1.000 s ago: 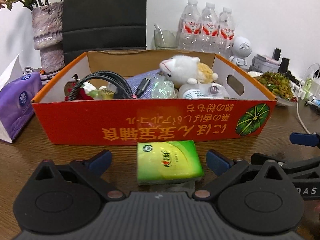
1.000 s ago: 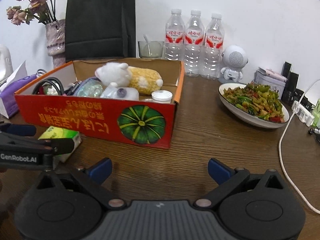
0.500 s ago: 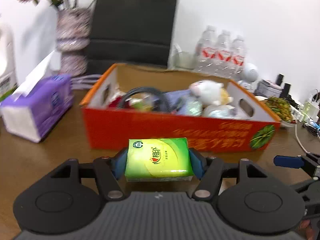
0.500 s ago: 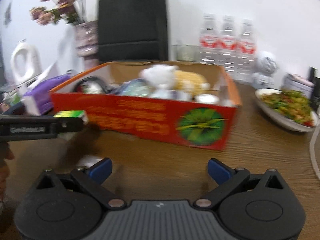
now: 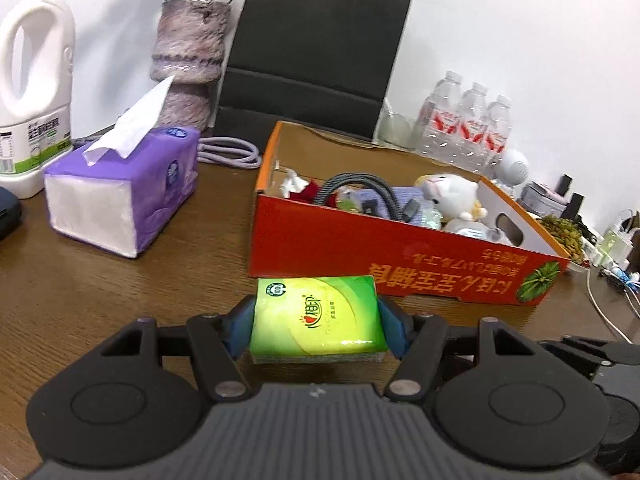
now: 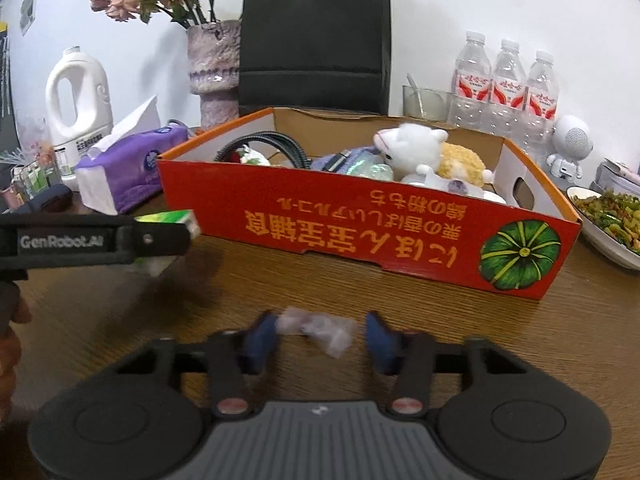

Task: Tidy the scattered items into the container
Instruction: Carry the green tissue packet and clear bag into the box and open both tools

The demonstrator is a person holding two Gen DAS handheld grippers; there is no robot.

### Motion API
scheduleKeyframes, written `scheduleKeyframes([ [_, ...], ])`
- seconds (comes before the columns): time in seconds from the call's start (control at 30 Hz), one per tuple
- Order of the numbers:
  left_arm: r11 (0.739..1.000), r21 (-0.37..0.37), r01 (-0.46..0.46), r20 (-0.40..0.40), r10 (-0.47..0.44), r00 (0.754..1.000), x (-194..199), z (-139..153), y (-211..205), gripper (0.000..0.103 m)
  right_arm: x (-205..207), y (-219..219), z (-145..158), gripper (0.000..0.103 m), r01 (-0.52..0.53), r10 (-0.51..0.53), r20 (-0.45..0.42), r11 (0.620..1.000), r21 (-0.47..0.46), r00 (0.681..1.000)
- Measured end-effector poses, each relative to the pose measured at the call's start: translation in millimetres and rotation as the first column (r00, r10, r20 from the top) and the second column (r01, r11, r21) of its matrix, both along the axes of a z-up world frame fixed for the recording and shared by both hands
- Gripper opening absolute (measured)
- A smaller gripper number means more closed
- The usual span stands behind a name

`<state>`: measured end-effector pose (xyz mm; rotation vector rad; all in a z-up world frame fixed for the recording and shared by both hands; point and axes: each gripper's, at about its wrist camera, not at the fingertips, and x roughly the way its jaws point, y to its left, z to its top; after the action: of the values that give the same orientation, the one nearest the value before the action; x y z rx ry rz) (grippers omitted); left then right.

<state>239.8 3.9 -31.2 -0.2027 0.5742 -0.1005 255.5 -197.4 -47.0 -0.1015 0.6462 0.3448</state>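
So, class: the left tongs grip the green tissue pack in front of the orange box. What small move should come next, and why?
Probably lift the green tissue pack a little higher. The left tongs clamp it from both sides, but it sits on the near side of the orange box, about level with the front wall, so it likely needs height to clear the rim.

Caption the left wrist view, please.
Left gripper clamps a green tissue pack before the red box.

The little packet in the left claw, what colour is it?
Green shading to yellow, with a red logo: the tissue packet, clearest in the left wrist view.
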Motion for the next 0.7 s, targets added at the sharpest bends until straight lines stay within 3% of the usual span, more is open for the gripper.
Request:
scheduleKeyframes([
  [0.23, 1.0, -0.001, 0.008, -0.007, -0.008, 1.0, 1.1, -4.0, -2.0, 0.066, -5.7, -6.9, 3.1, 0.026, -0.028, 0.028, 0.007, 0.998, 0.049, 1.0],
  [0.7, 1.0, 0.0, 0.021, -0.002, -0.021, 1.0, -0.5, -3.6, -4.9, 0.066, -11.2, -27.5, 22.1, 0.024, -0.029, 0.021, 0.077, 0.993, 0.113, 0.997],
])
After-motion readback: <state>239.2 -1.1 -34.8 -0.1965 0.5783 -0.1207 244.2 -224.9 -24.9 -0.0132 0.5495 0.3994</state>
